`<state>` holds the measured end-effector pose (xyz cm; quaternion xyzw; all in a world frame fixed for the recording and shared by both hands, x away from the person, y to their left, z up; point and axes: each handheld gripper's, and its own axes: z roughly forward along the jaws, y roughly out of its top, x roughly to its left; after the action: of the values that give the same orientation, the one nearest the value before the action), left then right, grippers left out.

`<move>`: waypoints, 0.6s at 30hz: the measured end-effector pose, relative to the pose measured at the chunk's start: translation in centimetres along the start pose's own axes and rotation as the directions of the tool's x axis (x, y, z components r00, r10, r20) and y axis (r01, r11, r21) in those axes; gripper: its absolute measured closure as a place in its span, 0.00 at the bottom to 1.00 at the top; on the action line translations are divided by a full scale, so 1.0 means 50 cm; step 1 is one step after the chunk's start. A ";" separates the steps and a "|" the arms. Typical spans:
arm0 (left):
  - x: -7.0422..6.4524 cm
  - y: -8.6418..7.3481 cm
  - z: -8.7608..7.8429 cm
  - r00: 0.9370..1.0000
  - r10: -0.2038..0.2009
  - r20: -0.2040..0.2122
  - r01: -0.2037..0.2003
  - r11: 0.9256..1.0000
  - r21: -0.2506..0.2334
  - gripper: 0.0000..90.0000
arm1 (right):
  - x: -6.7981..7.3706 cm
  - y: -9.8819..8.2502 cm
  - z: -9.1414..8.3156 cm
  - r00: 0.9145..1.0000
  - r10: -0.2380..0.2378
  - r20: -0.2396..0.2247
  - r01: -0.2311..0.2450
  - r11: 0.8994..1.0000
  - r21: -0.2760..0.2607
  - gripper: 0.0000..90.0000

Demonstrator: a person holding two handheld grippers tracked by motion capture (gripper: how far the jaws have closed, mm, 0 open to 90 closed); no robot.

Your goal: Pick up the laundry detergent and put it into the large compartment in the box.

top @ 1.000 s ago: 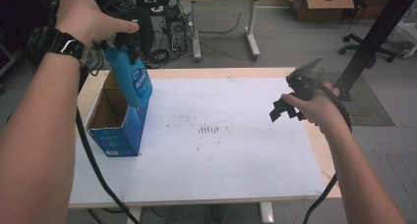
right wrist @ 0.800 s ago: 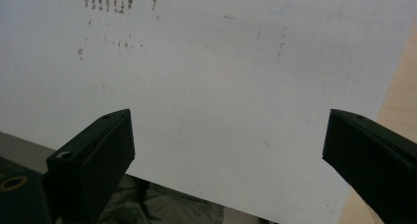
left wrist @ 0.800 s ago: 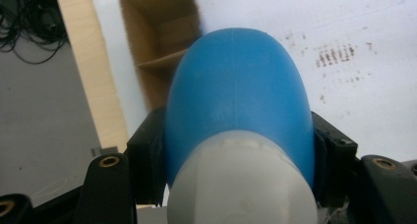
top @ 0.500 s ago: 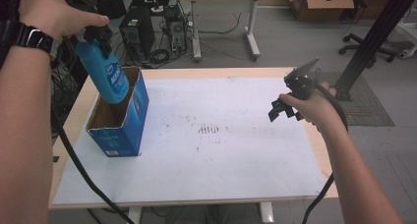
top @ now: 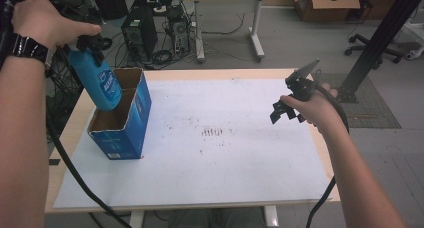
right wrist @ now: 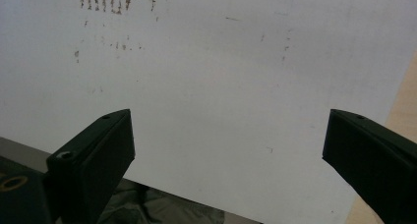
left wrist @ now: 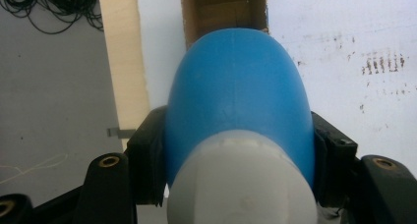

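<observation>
A blue plastic bottle with a pale grey cap (top: 97,80) is gripped by the left tongs (top: 90,43), which are closed on its upper body just below the cap; in the left gripper view the bottle (left wrist: 238,101) is seen pressed between the two black jaws. The bottle is held tilted above the near-left part of the counter (top: 210,138), with its lower end over the open top of a blue cardboard box with a brown inside (top: 122,115); whether the bottle touches the box cannot be told. The box stands upright near the left edge of the counter, on the white sheet covering the wooden top (top: 250,168). A patch of small dark marks (top: 215,133) is seen near the middle of the sheet.

The right tongs (top: 285,110) are held above the right edge of the counter, well apart from the box. Their jaws are spread wide with nothing between them, and the white sheet (right wrist: 221,86) is seen beyond them in the right gripper view.
</observation>
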<state>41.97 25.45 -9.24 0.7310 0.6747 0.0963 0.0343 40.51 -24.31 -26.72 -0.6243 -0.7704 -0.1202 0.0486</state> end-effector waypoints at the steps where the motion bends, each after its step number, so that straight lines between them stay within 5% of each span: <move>1: 0.001 -0.001 0.005 1.000 0.001 0.002 -0.001 1.000 0.001 0.42 | 0.000 0.000 0.001 1.000 -0.004 0.000 0.004 1.000 -0.001 0.06; 18: 0.005 -0.017 0.124 1.000 -0.016 0.019 0.015 0.998 0.063 0.42 | -0.005 -0.005 0.019 1.000 -0.004 -0.007 0.004 1.000 0.009 0.06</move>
<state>42.33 26.26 -15.44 0.7274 0.6826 0.0676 0.0187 40.38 -24.38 -27.71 -0.6219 -0.7721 -0.1191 0.0538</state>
